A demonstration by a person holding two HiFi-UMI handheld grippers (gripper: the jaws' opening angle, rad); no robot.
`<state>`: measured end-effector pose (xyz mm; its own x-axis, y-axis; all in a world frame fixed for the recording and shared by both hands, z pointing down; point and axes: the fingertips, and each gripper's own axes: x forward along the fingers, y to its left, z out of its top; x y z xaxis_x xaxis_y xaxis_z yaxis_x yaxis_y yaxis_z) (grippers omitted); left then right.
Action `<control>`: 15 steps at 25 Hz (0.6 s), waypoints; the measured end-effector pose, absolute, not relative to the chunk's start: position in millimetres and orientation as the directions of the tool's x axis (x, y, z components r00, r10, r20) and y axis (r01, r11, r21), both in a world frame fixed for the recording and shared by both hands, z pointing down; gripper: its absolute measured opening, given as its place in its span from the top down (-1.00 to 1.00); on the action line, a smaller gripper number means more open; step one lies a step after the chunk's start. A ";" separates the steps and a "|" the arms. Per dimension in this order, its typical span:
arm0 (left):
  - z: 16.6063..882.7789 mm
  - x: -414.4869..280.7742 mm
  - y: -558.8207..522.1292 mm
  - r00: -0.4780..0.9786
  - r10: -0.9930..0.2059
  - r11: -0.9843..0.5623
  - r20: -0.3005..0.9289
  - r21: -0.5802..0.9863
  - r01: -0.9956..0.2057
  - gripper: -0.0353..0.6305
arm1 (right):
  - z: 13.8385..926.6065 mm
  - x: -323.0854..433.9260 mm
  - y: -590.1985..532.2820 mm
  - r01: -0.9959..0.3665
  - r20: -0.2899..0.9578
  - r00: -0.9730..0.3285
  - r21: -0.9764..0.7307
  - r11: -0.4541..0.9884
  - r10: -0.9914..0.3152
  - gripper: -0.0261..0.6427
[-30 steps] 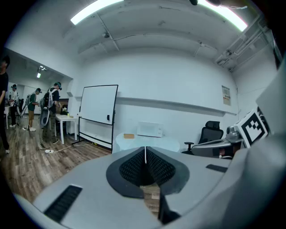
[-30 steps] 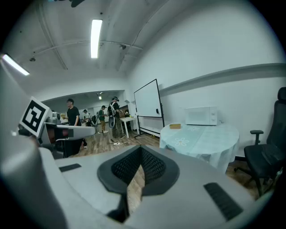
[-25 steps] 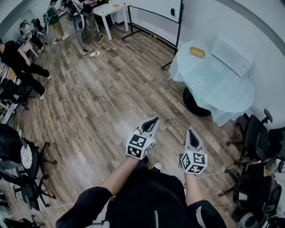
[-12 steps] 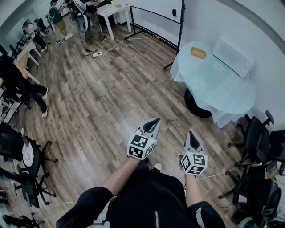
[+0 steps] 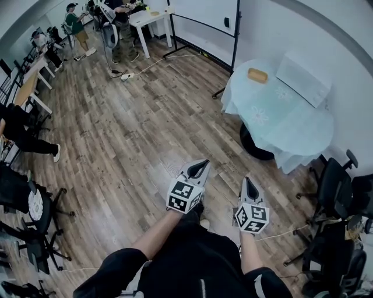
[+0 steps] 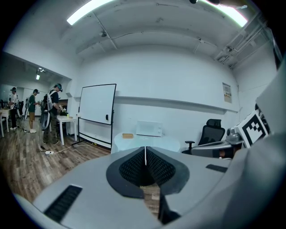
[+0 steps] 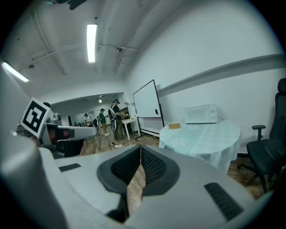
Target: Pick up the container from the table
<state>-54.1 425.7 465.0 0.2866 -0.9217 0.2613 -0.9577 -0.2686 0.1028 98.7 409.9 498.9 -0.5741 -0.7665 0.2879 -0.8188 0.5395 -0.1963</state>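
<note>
A small tan container (image 5: 257, 75) sits on the far side of a round table (image 5: 291, 125) covered with a pale blue cloth, well ahead of both grippers. It also shows as a tan box (image 6: 128, 135) in the left gripper view and as a small tan container (image 7: 174, 126) in the right gripper view. My left gripper (image 5: 204, 164) is held over the wooden floor, jaws together, nothing in it. My right gripper (image 5: 248, 181) hangs beside it, also shut and empty. Both point toward the table.
A white microwave (image 5: 303, 72) stands on the table against the wall. A whiteboard on a stand (image 5: 204, 26) is left of the table. Black office chairs (image 5: 335, 186) crowd the right. People stand by a white table (image 5: 145, 17) at the far end; desks and chairs line the left.
The head view has shifted: the table and floor now sit slightly lower and nearer, and both grippers appear lower in the picture. The seated person at the left has slid down the frame. Jaws stay shut.
</note>
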 end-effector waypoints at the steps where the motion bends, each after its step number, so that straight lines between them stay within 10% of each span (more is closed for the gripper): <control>1: 465.2 -53.4 422.0 0.289 -0.921 -0.272 0.261 0.102 -0.957 0.83 | 499.6 98.1 406.6 -0.819 0.289 -0.574 -0.197 0.540 -0.766 0.85; 15: 464.5 -68.8 331.6 0.322 -0.912 -0.304 0.253 0.111 -0.946 0.83 | 495.5 75.8 324.8 -0.823 0.289 -0.567 -0.189 0.535 -0.771 0.85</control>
<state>-68.8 331.6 464.5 0.3224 -0.9120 0.2534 -0.9463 -0.3038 0.1107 75.8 324.8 495.5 -0.5673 -0.7712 0.2887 -0.8234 0.5350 -0.1890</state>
